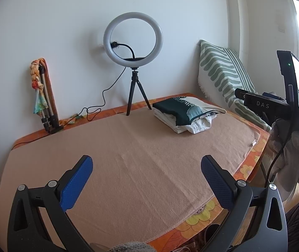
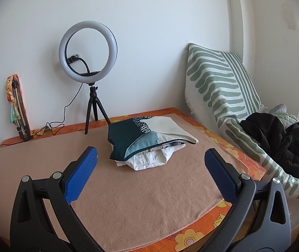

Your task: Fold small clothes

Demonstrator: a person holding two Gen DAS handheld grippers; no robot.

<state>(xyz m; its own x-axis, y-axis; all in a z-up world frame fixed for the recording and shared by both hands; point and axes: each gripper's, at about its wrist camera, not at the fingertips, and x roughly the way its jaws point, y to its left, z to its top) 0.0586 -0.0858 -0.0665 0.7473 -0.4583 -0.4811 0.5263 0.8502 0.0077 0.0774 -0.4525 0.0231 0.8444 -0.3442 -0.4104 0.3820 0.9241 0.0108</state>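
The left claw [image 1: 147,176] sits low in the left wrist view, its two blue-padded fingers [image 1: 76,183] spread wide apart with nothing between them, hanging over the near part of a peach blanket [image 1: 128,159]. The right claw [image 2: 150,174] fills the bottom of the right wrist view in the same way: blue pads [image 2: 81,175] set well apart, gripping nothing, with bare blanket [image 2: 141,199] under the gap.

The blanket covers a tabletop whose orange flowered cloth [image 1: 248,168] shows along the far edge and at the lower right. The stack of folded clothes [image 2: 149,145] lies just above the centre of the right wrist view, beyond the claw's tips and apart from them. On top is a dark green and cream patterned piece, with white garments beneath it bulging out at the near side. In the left wrist view the same stack [image 1: 187,113] lies right of centre, far from that claw.

Behind the stack, a ring light [image 1: 133,36] stands on a small black tripod, its cable trailing to the left. A folded tripod [image 1: 46,96] wrapped in colourful cloth leans against the wall at the left. A green-striped cushion [image 2: 218,88] rests in the right corner, with a heap of dark clothing [image 2: 286,145] below it at the right edge. At the right edge of the left wrist view, the other handheld device [image 1: 292,96] appears, held by a gloved hand [image 1: 296,153].
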